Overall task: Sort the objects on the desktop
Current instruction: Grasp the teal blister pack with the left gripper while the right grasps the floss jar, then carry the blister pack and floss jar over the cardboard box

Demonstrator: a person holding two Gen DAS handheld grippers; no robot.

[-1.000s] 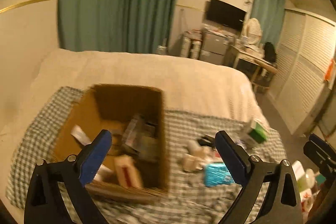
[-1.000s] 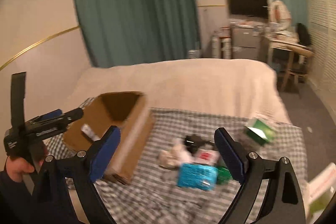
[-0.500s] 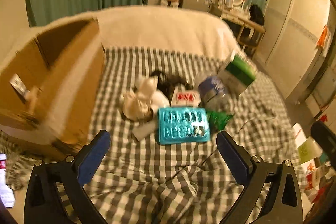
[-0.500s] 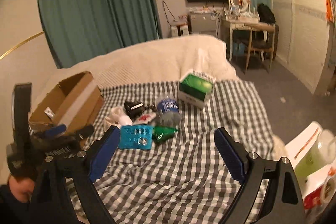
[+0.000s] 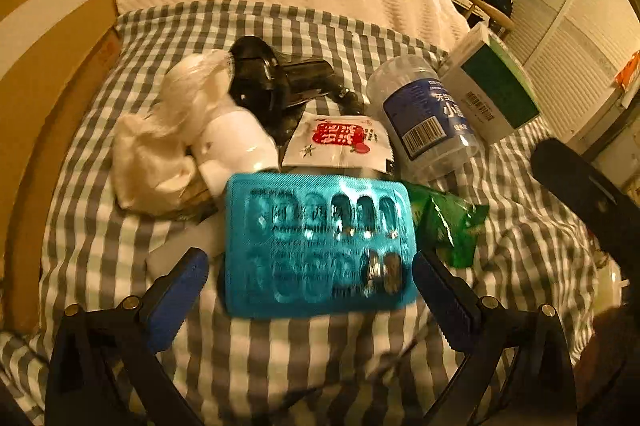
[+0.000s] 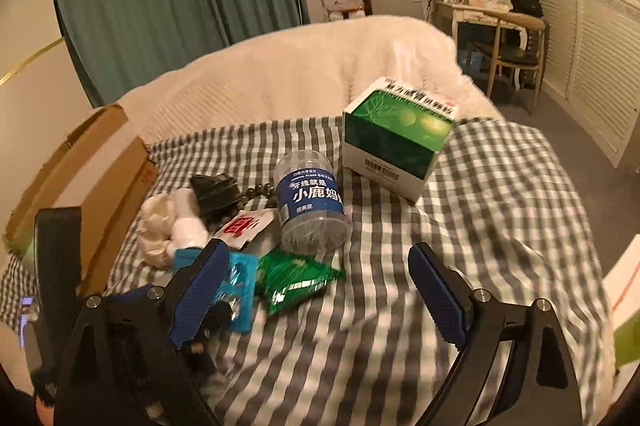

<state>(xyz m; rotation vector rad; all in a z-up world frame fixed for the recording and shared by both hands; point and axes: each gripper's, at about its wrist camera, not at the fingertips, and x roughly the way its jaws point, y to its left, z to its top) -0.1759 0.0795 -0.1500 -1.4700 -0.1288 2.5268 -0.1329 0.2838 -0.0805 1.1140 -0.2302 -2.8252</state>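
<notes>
Both grippers have come down: your left gripper [image 5: 308, 278] straddles the blister pack [image 5: 318, 246] with open jaws, ready to pinch; the right gripper's [image 6: 316, 290] jaws are open and empty.

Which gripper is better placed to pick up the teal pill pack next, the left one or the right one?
Probably the left. The left gripper is open with the pill pack centred between its fingers. The right gripper is also open, but it faces bare checked cloth.
</notes>
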